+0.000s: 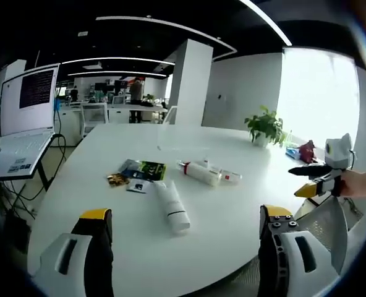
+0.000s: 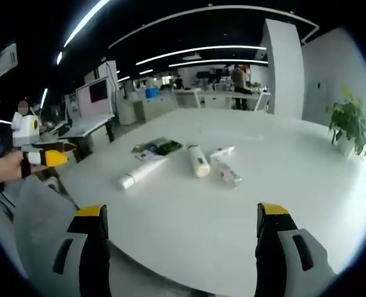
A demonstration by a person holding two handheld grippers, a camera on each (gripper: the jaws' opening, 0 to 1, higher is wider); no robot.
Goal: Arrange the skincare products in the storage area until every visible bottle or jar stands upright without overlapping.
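— How many products on the white table (image 1: 232,204)?

— Three lying down, none upright: a long white tube (image 1: 172,207), a shorter white bottle (image 1: 200,172), and a small clear bottle with a red band (image 1: 227,176). They sit near the middle of the table, the two bottles close together, the tube a little apart. Beside the tube lie flat sachets (image 1: 140,172): one dark green, one gold, one pale; I count three, though they overlap.

— And the grippers?

— The left gripper (image 1: 186,232) stands wide apart, nothing between its yellow-tipped jaws, well short of the products. The right gripper (image 2: 180,226) is equally wide and empty.

— What differs between the views?

— The left gripper view has an open laptop (image 1: 22,124) on a stand, and the right gripper coming in held by a hand (image 1: 359,184). The right gripper view shows the left gripper at its left edge. Both catch a potted plant (image 1: 266,127) and a person standing (image 1: 136,99) at far desks.
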